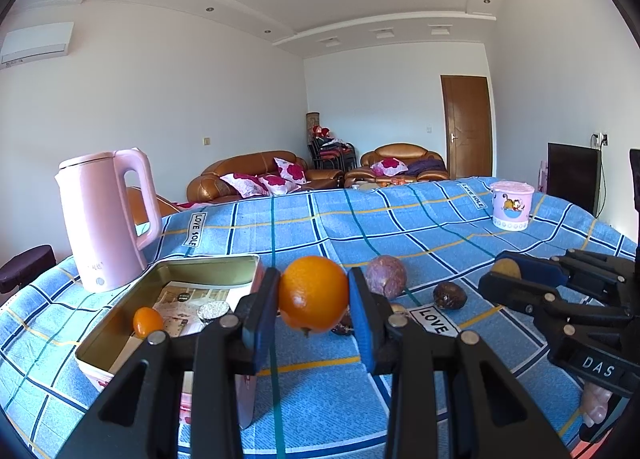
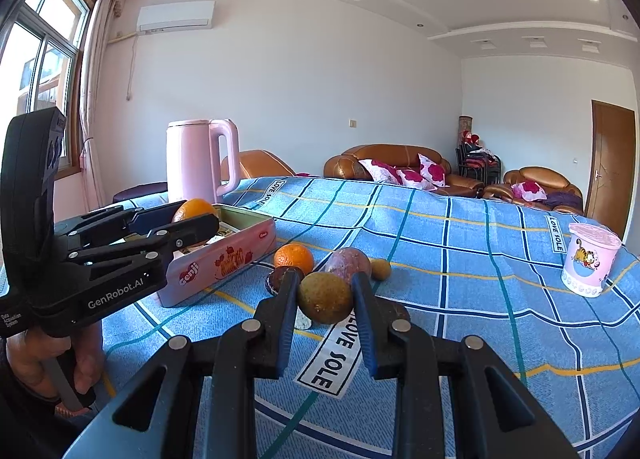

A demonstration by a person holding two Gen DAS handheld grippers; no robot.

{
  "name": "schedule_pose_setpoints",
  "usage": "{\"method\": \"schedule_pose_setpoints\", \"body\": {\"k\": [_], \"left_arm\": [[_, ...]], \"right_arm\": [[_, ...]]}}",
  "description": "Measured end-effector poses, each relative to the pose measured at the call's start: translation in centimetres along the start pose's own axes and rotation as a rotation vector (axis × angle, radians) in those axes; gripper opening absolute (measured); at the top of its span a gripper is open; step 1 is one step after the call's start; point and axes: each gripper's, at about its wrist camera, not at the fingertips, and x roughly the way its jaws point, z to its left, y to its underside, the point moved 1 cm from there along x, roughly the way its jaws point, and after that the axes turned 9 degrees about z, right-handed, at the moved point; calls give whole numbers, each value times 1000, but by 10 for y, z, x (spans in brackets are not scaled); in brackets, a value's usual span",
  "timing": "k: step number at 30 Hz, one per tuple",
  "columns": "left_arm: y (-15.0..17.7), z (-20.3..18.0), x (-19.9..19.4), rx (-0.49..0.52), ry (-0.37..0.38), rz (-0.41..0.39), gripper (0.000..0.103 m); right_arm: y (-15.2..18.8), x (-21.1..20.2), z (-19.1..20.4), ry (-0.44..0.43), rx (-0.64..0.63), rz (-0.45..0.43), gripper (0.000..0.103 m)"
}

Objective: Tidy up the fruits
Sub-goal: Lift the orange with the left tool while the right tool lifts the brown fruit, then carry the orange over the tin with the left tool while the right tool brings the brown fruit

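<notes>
A: From the left wrist, the left gripper (image 1: 314,295) is clamped on an orange (image 1: 313,293); the tin (image 1: 120,343) sits just left and below.

B: From the right wrist, the right gripper (image 2: 325,299) pinches a brownish fruit (image 2: 325,298). The tin (image 2: 224,259) lies farther left, so the left hand is nearer.

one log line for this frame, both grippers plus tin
left gripper: shut on orange | right gripper: shut on yellow-brown fruit | tin: open, holds kumquat | loose fruit remains on cloth
</notes>
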Motion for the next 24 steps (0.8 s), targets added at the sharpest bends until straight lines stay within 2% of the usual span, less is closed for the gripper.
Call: {"method": "schedule_pose_setpoints", "body": {"k": [12, 17, 24], "left_arm": [[-3, 14, 2, -57, 19, 36, 36], [-6, 32, 2, -88, -25, 51, 36], [-15, 68, -2, -125, -101, 58, 36]], "right_arm": [[-6, 2, -1, -34, 27, 18, 29], [-25, 1, 11, -61, -4, 16, 29], [-70, 4, 32, -123, -49, 11, 29]]}}
